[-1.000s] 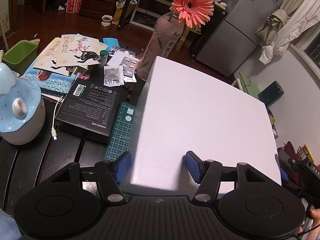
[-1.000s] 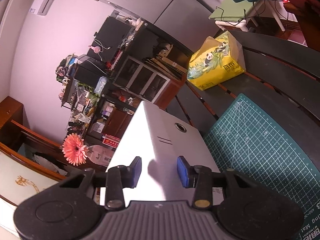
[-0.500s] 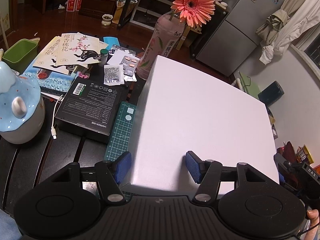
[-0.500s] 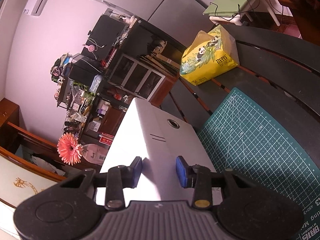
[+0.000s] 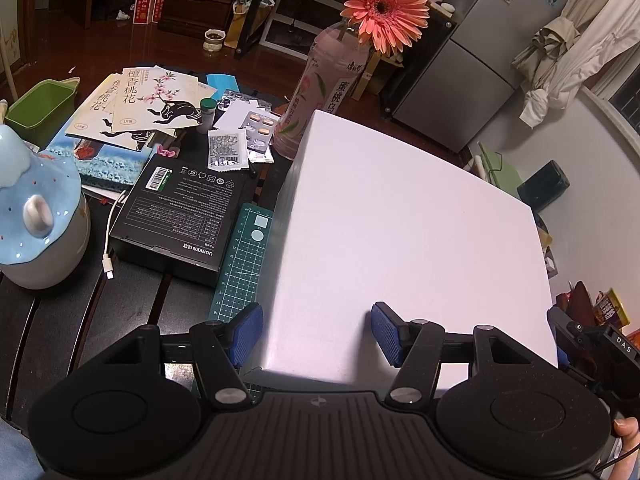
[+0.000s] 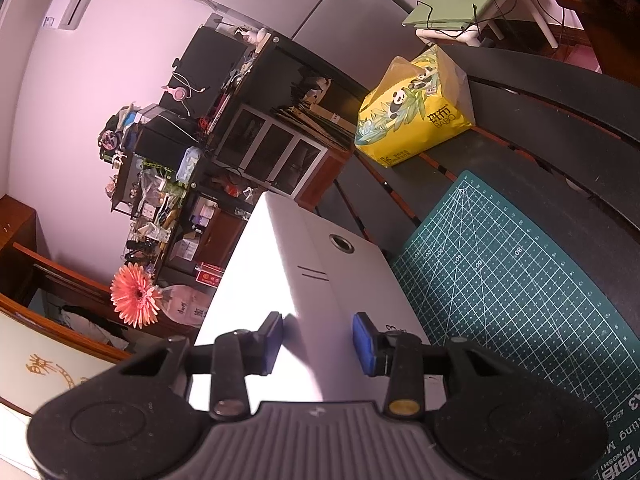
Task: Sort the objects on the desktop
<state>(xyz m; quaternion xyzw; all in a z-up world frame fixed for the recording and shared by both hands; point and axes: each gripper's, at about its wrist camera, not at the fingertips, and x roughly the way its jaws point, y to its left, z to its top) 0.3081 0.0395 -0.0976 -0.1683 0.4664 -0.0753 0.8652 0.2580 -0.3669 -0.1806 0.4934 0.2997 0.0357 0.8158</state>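
Sorting looks barely begun: packets (image 5: 226, 151), papers (image 5: 154, 98) and a black box (image 5: 184, 216) crowd the worktop's (image 5: 60, 320) far left corner. Left gripper (image 5: 316, 334) and right gripper (image 6: 316, 342), both part-open, straddle the white box (image 5: 400, 232); whether they grip it is unclear.

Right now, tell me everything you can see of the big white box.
The white box is large, plain and smooth, like matte card or plastic. One narrow side bears a round dark hole and two short lines. It rests tilted over the green cutting mat, beside the pink bottle. The left gripper straddles its near corner, and the right gripper spans an edge. Whether the pads press on it cannot be told.
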